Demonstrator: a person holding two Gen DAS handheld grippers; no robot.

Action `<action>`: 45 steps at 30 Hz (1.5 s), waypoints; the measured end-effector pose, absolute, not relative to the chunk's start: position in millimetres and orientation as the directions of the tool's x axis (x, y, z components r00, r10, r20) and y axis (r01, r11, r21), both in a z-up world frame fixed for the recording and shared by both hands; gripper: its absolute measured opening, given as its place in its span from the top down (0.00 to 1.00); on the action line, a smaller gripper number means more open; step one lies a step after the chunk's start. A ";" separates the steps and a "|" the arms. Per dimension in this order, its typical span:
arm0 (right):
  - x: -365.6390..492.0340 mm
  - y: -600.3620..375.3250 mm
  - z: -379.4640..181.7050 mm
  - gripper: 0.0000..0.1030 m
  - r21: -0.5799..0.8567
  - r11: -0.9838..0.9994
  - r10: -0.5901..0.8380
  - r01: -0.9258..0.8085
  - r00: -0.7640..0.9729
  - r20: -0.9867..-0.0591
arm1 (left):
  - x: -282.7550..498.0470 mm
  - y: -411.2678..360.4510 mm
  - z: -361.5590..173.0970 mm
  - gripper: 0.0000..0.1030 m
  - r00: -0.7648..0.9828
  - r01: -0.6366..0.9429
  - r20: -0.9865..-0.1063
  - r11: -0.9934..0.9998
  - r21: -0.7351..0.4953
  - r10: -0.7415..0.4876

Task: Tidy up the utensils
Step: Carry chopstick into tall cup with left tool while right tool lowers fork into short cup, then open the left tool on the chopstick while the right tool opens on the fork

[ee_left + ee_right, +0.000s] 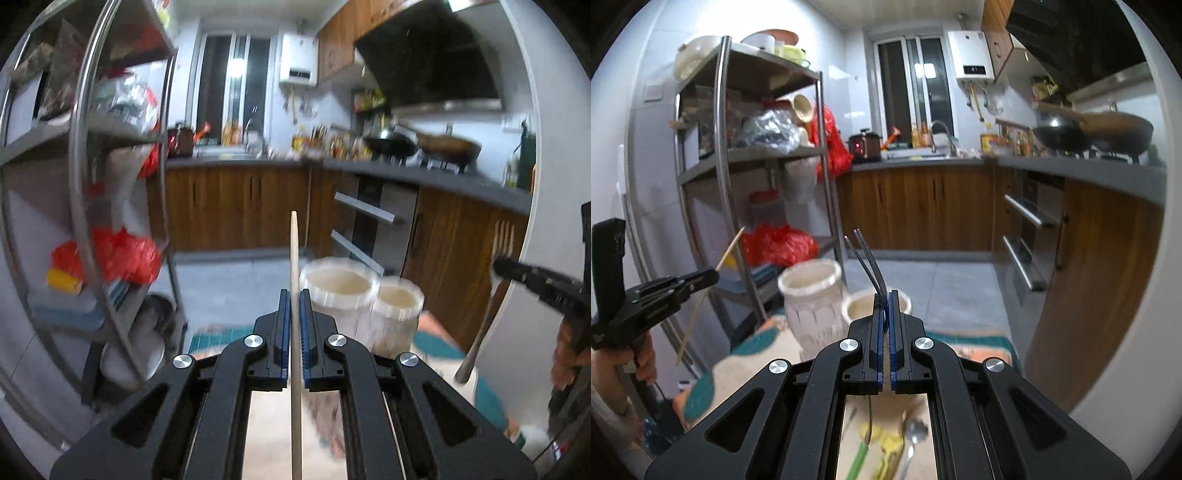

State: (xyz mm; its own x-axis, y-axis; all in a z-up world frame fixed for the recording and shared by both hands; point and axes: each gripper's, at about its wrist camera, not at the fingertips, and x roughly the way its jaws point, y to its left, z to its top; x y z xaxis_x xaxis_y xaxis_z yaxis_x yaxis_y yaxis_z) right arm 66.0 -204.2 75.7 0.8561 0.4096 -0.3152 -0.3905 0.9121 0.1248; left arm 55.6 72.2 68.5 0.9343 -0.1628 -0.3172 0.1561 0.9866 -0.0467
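You hold one utensil in each gripper, both raised above the table and pointing toward the two white jars.

Left gripper (294,295): the jaws are clamped narrow on a single wooden chopstick (294,251). The stick runs upright through the pads, its tip standing above the taller jar (338,291). Gripping it mid-length probably keeps it from pivoting and leaves its lower end free to enter a jar mouth.

Right gripper (885,295): the jaws are clamped narrow on a metal fork (866,258), pinched at the neck with the tines curving up and away. The shorter jar (876,308) sits directly beyond the fingertips, just right of the taller jar.

View differences:
- The left wrist view shows the fork's whole length, including the handle hanging below the right gripper; the right wrist view hides that handle behind the pads.
- The right wrist view shows the chopstick tilted, with its lower end hanging near the patterned cloth (753,350) beside the taller jar.
- Only the right wrist view shows the utensils not yet sorted: a spoon (913,437) and a green-handled item (857,459) lying on the table, nearer you than the jars.
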 end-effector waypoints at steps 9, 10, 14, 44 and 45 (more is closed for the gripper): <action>114.8 -203.3 128.4 0.97 0.177 0.905 0.420 -0.388 0.883 -0.210 | 133.9 51.3 123.9 0.95 0.940 0.284 -0.149 0.946 -0.157 -0.307; 121.8 -203.1 131.7 0.97 0.181 0.907 0.412 -0.380 0.889 -0.200 | 146.4 47.7 125.6 0.95 0.938 0.293 -0.139 0.941 -0.167 -0.317; 143.4 -199.0 129.2 0.97 0.181 0.919 0.383 -0.351 0.904 -0.192 | 180.3 36.0 116.9 0.95 0.942 0.277 -0.147 0.946 -0.170 -0.303; 186.7 -189.7 25.3 0.96 0.246 0.925 0.372 -0.291 0.827 -0.421 | 161.7 62.6 34.4 0.91 0.918 0.196 -0.326 0.973 -0.117 -0.225; 186.7 -190.7 25.0 0.96 0.248 0.925 0.371 -0.288 0.825 -0.426 | 161.9 62.8 34.7 0.86 0.917 0.195 -0.328 0.973 -0.122 -0.225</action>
State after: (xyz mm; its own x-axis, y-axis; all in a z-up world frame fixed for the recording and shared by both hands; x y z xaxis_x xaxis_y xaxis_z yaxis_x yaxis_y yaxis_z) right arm 186.7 -190.7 25.0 0.8251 0.3714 -0.4257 -0.2883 0.9248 0.2482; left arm 161.9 62.8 34.7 0.9174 -0.2254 -0.3280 0.1955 0.9731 -0.1220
